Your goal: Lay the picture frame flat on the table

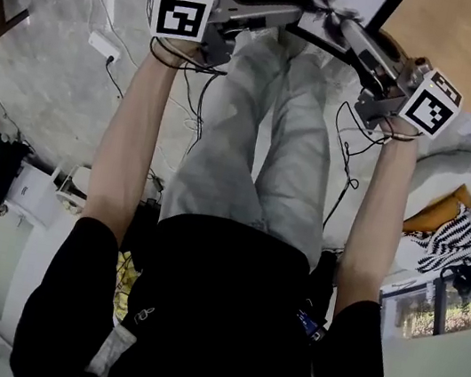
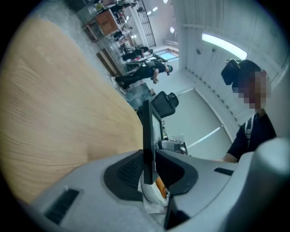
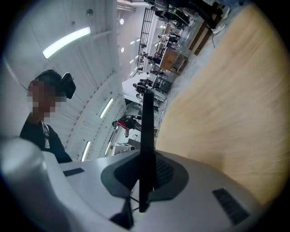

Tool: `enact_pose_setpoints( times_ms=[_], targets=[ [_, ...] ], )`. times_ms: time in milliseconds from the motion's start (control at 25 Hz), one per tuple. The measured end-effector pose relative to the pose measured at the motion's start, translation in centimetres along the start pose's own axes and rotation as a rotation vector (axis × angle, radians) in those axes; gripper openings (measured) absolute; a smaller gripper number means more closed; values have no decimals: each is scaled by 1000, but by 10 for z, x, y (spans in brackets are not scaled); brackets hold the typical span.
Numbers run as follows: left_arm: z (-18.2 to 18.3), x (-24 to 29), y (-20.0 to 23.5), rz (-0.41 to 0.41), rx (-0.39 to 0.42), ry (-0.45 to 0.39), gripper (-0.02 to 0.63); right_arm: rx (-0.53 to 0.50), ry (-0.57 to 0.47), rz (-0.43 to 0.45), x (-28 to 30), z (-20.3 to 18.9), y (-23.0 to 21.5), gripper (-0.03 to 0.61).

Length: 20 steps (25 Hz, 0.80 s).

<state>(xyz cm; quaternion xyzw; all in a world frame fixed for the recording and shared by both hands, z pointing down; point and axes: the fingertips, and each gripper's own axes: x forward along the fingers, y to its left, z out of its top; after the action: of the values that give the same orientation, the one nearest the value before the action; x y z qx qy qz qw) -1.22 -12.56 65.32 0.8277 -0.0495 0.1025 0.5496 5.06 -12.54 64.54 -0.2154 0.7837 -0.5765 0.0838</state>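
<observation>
A black picture frame (image 1: pixel 348 2) with a pale picture is held over the near edge of the wooden table (image 1: pixel 452 32), both grippers clamped on it. My left gripper (image 1: pixel 295 15) grips its lower left part, my right gripper (image 1: pixel 334 16) its lower middle. In the left gripper view the frame (image 2: pixel 146 136) shows edge-on, pinched between the dark pads of that gripper (image 2: pixel 149 171). The right gripper view shows the same thin black edge (image 3: pixel 146 131) squeezed between the jaws of the right gripper (image 3: pixel 145 176). The frame stands roughly upright to the tabletop (image 2: pixel 54 108).
Below the grippers are the person's legs in grey trousers (image 1: pixel 262 143). A white power strip (image 1: pixel 104 45) and cables lie on the floor at left. A striped cloth (image 1: pixel 462 237) lies on a white seat at right. The wooden tabletop (image 3: pixel 226 99) spreads beyond the frame.
</observation>
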Motion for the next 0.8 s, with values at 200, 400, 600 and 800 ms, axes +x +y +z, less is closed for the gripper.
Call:
enact_pose_setpoints(
  times_ms=[200, 400, 600, 800],
  targets=[
    [-11, -13, 29, 177, 37, -30, 9, 8, 8, -182, 10, 3, -59, 29],
    [-24, -3, 17, 140, 41, -57, 9, 53, 25, -301, 6, -4, -103, 29],
    [-36, 10, 5, 110, 53, -39, 9, 81, 37, -345, 6, -8, -116, 31],
    [-40, 14, 0, 109, 41, -38, 9, 37, 62, -490, -2, -8, -130, 42]
  ],
)
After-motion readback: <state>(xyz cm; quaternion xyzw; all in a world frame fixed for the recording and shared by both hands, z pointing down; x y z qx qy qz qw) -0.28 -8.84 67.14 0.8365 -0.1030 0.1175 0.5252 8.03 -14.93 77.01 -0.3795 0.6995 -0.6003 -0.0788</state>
